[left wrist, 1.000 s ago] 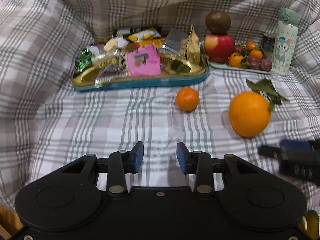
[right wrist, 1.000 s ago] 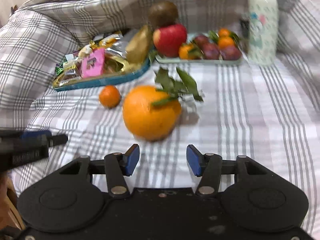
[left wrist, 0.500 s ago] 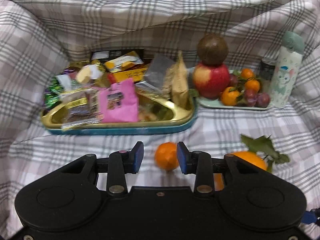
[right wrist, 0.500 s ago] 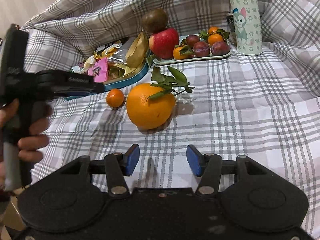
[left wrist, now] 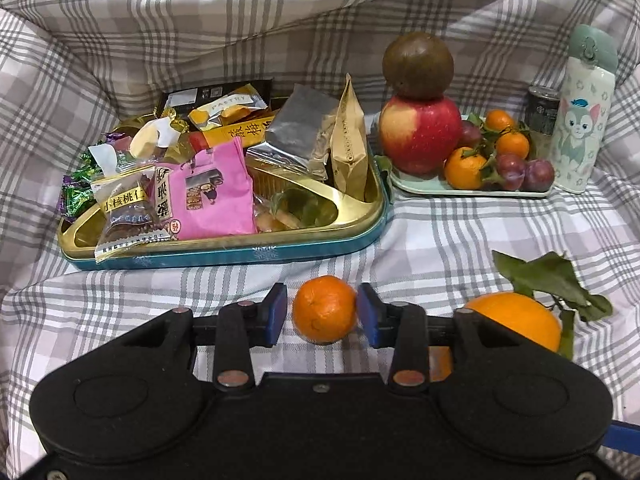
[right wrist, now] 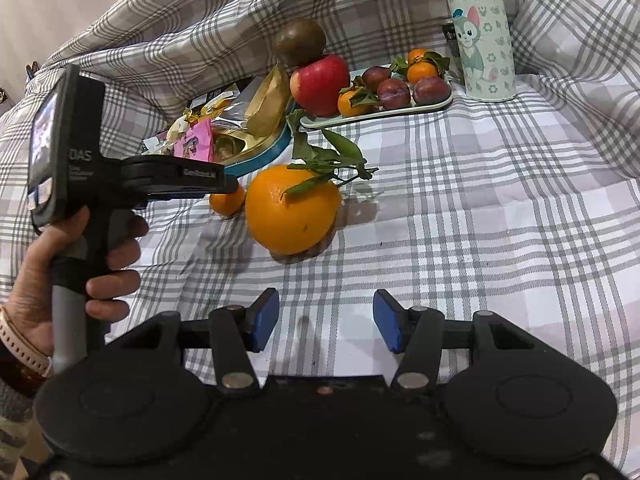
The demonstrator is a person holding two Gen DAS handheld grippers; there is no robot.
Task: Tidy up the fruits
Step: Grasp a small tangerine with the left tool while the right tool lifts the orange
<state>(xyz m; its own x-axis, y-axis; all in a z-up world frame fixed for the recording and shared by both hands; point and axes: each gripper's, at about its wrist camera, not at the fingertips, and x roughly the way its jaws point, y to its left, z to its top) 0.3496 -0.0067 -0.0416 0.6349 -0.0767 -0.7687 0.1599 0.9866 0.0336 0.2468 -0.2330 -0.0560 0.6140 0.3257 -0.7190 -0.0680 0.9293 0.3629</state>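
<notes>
My left gripper [left wrist: 322,314] has come forward since a second ago, and the small mandarin [left wrist: 324,309] now sits between its parted pads, the right pad at its skin, not yet clenched. My right gripper [right wrist: 326,322] waits released and empty. The leafy orange [left wrist: 516,320] lies at three o'clock on the checked cloth [left wrist: 460,232]. The fruit plate [left wrist: 424,186], at one o'clock beyond, is probably the mandarin's destination once I squeeze.

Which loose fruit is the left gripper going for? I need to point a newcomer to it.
Start at the gold snack tin; on the plaid cloth just in front lies a small mandarin, between the left gripper fingers. Unlike the big leafy orange beside it, it is small and leafless.
</notes>
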